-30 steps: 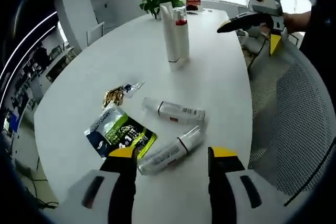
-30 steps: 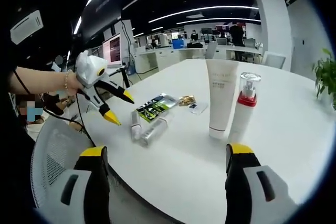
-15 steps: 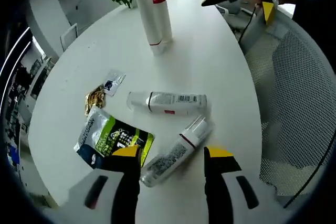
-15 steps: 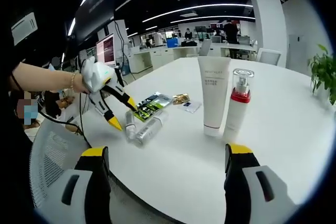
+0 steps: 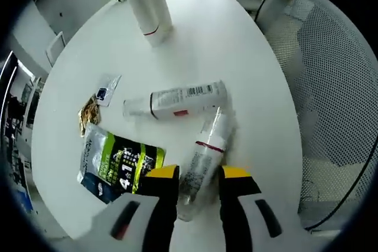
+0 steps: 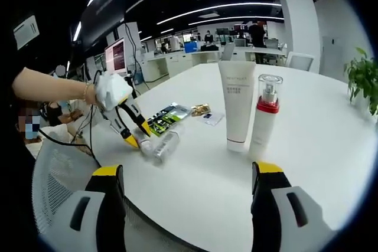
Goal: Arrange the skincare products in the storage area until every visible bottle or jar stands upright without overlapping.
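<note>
Two bottles lie flat on the white table. My left gripper is down over the clear bottle, its yellow-tipped jaws pressed to both sides of it. The white barcode bottle lies crosswise just beyond. A white tube and a red-collared pump bottle stand upright side by side, also at the far end in the left gripper view as the standing pair. My right gripper hovers open in front of the table edge. The left gripper reaches into the lying bottles.
A green sachet, a gold sachet and a small clear packet lie left of the bottles. A potted plant stands at the far end. A mesh chair is beside the table edge. Office desks lie behind.
My left gripper has dropped to the table and narrowed its jaws onto the clear bottle. The right gripper has stayed open and almost still.
</note>
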`<move>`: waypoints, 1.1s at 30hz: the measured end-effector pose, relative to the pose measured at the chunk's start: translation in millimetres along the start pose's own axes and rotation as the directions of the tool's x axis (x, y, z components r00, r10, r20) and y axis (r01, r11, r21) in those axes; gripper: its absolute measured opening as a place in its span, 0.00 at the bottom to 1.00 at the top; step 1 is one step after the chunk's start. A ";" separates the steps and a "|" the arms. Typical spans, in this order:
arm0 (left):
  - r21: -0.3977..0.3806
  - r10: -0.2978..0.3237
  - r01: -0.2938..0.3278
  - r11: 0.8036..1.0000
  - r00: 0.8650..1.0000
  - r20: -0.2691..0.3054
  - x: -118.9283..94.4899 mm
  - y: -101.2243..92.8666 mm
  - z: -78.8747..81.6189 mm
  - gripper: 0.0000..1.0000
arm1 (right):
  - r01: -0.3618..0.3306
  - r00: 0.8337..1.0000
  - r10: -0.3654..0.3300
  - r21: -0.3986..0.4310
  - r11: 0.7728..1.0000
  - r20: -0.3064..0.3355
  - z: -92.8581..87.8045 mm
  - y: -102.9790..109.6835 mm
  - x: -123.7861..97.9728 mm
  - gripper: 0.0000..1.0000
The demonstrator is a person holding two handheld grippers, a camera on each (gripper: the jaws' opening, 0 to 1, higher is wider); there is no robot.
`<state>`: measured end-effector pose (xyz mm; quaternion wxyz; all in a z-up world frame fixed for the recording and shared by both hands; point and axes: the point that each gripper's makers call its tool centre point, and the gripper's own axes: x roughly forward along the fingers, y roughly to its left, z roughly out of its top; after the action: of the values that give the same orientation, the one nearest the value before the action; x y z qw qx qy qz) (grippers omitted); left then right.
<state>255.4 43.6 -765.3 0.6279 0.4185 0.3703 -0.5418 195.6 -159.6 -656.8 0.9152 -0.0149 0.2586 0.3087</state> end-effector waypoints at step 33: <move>-0.403 0.114 0.073 0.912 0.900 0.420 -55.1 -24.6 81.5 0.24 | -0.124 0.992 0.124 -0.026 0.992 0.013 1.7 22.3 2.9 0.77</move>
<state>224.4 -13.0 -687.1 0.7738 0.1502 0.3216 -0.5247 185.6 -139.6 -653.8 0.8959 -0.0079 0.2485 0.3683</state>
